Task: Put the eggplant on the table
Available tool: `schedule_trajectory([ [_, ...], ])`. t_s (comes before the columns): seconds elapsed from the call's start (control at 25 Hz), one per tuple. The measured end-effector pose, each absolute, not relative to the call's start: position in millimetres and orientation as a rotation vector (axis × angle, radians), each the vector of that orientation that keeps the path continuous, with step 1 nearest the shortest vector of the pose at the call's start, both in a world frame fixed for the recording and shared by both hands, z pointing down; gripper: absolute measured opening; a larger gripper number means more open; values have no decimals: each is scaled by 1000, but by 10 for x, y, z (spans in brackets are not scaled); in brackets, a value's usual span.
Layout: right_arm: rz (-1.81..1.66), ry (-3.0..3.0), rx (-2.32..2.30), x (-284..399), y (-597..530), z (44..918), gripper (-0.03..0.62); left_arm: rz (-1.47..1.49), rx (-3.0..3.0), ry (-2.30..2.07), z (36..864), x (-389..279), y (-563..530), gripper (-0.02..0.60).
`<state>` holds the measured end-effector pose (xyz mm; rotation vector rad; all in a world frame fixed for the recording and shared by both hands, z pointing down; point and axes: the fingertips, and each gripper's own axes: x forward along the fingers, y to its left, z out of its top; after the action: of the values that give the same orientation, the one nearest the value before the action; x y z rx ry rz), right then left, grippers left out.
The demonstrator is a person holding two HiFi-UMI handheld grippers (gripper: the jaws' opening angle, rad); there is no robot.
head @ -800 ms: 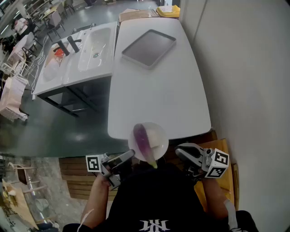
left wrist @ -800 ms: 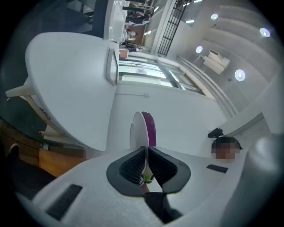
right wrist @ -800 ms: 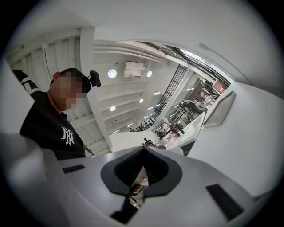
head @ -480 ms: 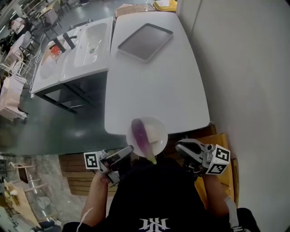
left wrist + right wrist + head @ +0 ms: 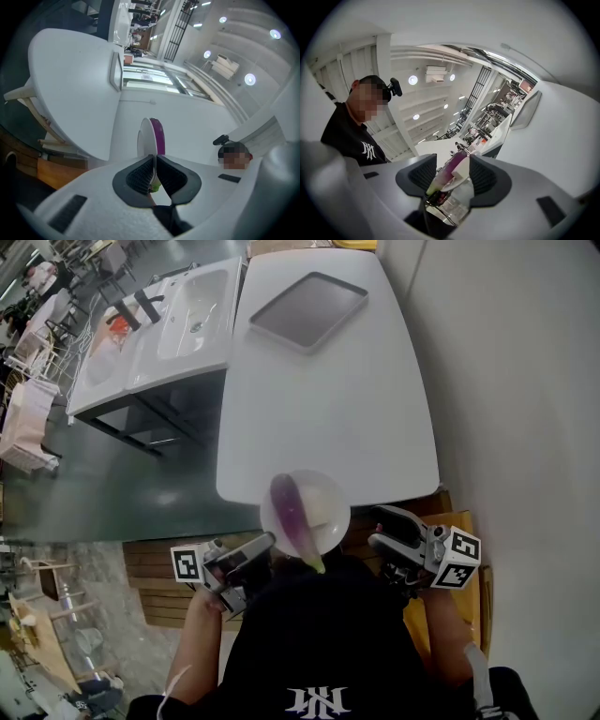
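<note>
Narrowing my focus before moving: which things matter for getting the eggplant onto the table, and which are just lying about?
Job: eggplant, lying on the white plate; left hand-held gripper, shut on the plate's rim; right hand-held gripper, open; table.
Lying about: grey tray at the table's far end; sink unit beside the table.

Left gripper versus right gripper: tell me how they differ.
The left gripper's jaws are shut on the white plate's rim; the right gripper's jaws stand wide apart. The left gripper carries the plate with the eggplant on it; the right gripper holds nothing, beside the plate. Both sit at the table's near edge.
</note>
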<state>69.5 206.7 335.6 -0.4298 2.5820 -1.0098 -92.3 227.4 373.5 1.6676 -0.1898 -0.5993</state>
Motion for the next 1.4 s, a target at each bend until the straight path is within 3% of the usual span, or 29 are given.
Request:
schedule_trajectory([
  [0.4, -1115, 2501, -461, 914, 1907, 3571, 185, -623, 1675, -233, 3670, -786, 2243, 17],
  [0.48, -1196, 2461, -476, 970, 1808, 3658, 153, -626, 1680, -242, 3666, -738, 2194, 17],
  [0.8, -1430, 2349, -390, 1000, 1583, 3690, 147, -639, 1705, -251, 3576, -496, 2020, 17],
  [1.4, -1535, 2240, -400, 1014, 1441, 3538, 90, -613, 1727, -167, 3410, -265, 1778, 17],
])
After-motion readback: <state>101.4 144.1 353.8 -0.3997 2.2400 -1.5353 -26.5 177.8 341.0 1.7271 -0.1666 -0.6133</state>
